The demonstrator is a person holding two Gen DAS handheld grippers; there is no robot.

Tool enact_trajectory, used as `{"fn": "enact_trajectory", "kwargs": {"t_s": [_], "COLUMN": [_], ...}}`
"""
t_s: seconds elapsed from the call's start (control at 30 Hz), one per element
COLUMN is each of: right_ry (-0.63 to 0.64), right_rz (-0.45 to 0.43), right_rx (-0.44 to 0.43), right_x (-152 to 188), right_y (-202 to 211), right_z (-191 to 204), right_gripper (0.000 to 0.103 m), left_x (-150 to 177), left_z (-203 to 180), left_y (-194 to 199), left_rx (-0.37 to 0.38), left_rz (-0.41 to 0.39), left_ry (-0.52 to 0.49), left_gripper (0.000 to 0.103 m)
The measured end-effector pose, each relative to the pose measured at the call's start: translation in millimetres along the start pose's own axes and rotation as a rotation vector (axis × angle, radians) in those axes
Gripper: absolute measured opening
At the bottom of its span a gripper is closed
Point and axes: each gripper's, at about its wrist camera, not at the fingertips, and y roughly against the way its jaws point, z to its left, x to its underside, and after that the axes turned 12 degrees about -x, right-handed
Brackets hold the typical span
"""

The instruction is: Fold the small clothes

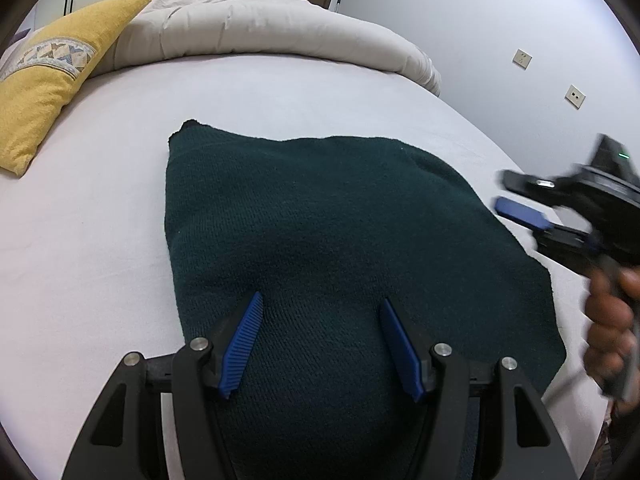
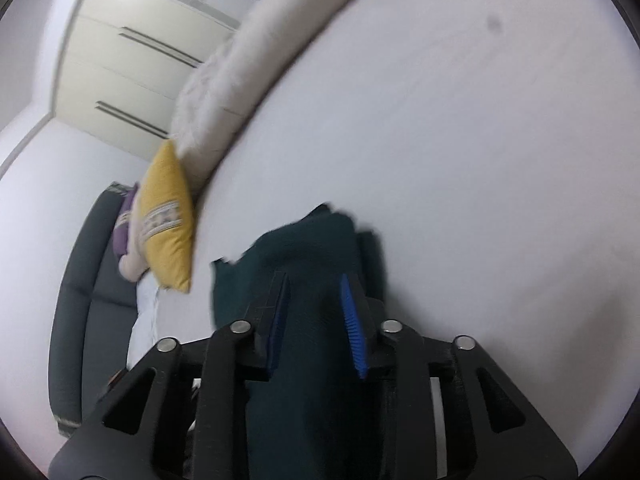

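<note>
A dark green knitted garment (image 1: 320, 232) lies flat on the white bed sheet (image 1: 100, 208). My left gripper (image 1: 320, 312) is open, its blue pads just above the garment's near part. My right gripper (image 1: 520, 210) shows at the garment's right edge in the left wrist view, held by a hand, blurred. In the right wrist view the right gripper (image 2: 316, 292) is open, with the garment (image 2: 304, 248) seen between and beyond its blue pads; the frame is blurred and I cannot tell whether it touches the cloth.
A yellow cushion (image 1: 52, 80) lies at the bed's far left, a rolled beige duvet (image 1: 260, 28) along the far side. A grey wall with sockets (image 1: 522, 59) is on the right. A dark sofa (image 2: 84, 264) and wardrobe (image 2: 132, 60) stand beyond the bed.
</note>
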Motion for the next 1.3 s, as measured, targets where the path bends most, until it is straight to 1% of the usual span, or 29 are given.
{"fn": "enact_trajectory", "kwargs": {"t_s": [0.03,0.07,0.1,0.13,0.2,0.23,0.3,0.4,0.47,0.5,0.53,0.6,0.67,0.73,0.77,0.8,0.9,0.93,0.97,1.0,1.03,1.07,1.1,1.17,1.2,1.23,1.27,1.3], "right_ry": [0.011,0.024,0.041,0.062,0.086,0.092,0.087,0.063,0.070,0.075,0.074,0.071,0.079,0.097,0.106,0.110,0.103,0.118,0.121,0.121,0.116,0.119,0.130,0.149,0.149,0.146,0.143,0.140], "right_rz": [0.012,0.027,0.048,0.076,0.139,0.151,0.159,0.147,0.142,0.149,0.173,0.169,0.160,0.150,0.152,0.155,0.106,0.070,0.051,0.030,0.013,0.001,-0.006,0.023,0.043,0.080,0.111,0.123], "right_rx": [-0.035,-0.066,-0.091,-0.104,-0.087,-0.082,-0.077,-0.104,-0.087,-0.047,-0.031,-0.054,-0.044,0.008,0.073,0.125,0.157,0.164,0.156,0.145,0.142,0.138,0.135,0.126,0.112,0.087,0.087,0.096], "right_x": [6.9,14.5,23.8,35.1,54.4,60.9,72.8,84.0,93.1,97.5,104.2,112.4,119.3,125.0,126.7,127.4,124.2,120.1,114.4,109.4,103.1,98.1,88.5,76.3,67.7,63.0,58.8,53.2], "right_y": [5.2,9.3,12.2,13.0,9.2,8.6,9.6,20.9,28.0,30.1,30.6,35.8,42.7,48.1,49.7,52.2,69.3,75.7,78.0,80.2,79.5,77.7,70.0,51.6,50.1,37.4,24.9,17.0], "right_z": [6.4,12.5,18.4,23.1,22.9,20.7,12.0,1.6,-2.1,-3.9,-8.9,-14.5,-14.8,-12.2,-11.6,-13.0,-13.6,-9.5,-6.8,-4.5,-2.6,-0.6,4.7,9.7,9.7,9.9,9.1,10.3], "right_gripper": [0.031,0.036,0.045,0.048,0.048,0.048,0.048,0.048,0.049,0.049,0.048,0.048,0.048,0.050,0.052,0.052,0.054,0.054,0.057,0.067,0.073,0.076,0.076,0.076,0.076,0.076,0.076,0.077], "left_x": [-0.1,0.0,-0.3,-0.4,0.3,0.5,1.1,1.8,2.4,2.8,2.8,3.9,3.2,2.1,2.3,2.6,3.2,2.6,2.4,1.0,0.0,-0.6,-1.7,-0.9,-1.2,-1.9,-2.9,-4.0], "left_z": [-0.1,-0.7,-1.3,-2.0,-3.4,-4.1,-5.9,-7.2,-7.7,-7.9,-7.3,-7.4,-7.5,-7.7,-7.7,-7.6,-8.4,-8.1,-8.0,-8.3,-6.9,-3.4,2.0,17.1,25.4,37.6,49.6,59.3], "left_y": [-0.1,0.2,0.0,0.0,0.7,0.7,1.2,2.2,2.9,2.9,4.1,4.9,4.5,4.2,4.3,4.8,5.6,5.5,6.8,7.1,9.9,15.5,23.3,40.0,47.0,53.1,53.9,50.6], "left_rx": [-0.003,-0.007,-0.010,-0.015,-0.028,-0.034,-0.047,-0.059,-0.065,-0.069,-0.072,-0.077,-0.077,-0.078,-0.077,-0.078,-0.081,-0.081,-0.081,-0.079,-0.071,-0.058,-0.043,-0.027,-0.019,-0.014,-0.007,0.007], "left_rz": [0.000,0.001,0.002,0.003,0.003,0.003,0.002,0.000,-0.001,-0.001,-0.002,-0.005,-0.005,-0.006,-0.006,-0.008,-0.011,-0.012,-0.014,-0.016,-0.018,-0.018,-0.018,-0.040,-0.062,-0.080,-0.075,-0.057], "left_ry": [-0.001,-0.002,-0.003,-0.006,-0.014,-0.017,-0.024,-0.029,-0.031,-0.032,-0.034,-0.038,-0.037,-0.036,-0.036,-0.037,-0.038,-0.039,-0.039,-0.038,-0.030,-0.013,0.015,0.087,0.118,0.159,0.202,0.234], "left_gripper": [0.064,0.064,0.064,0.064,0.064,0.064,0.065,0.065,0.065,0.065,0.065,0.065,0.065,0.065,0.065,0.065,0.065,0.065,0.065,0.065,0.065,0.064,0.064,0.065,0.067,0.069,0.072,0.072]}}
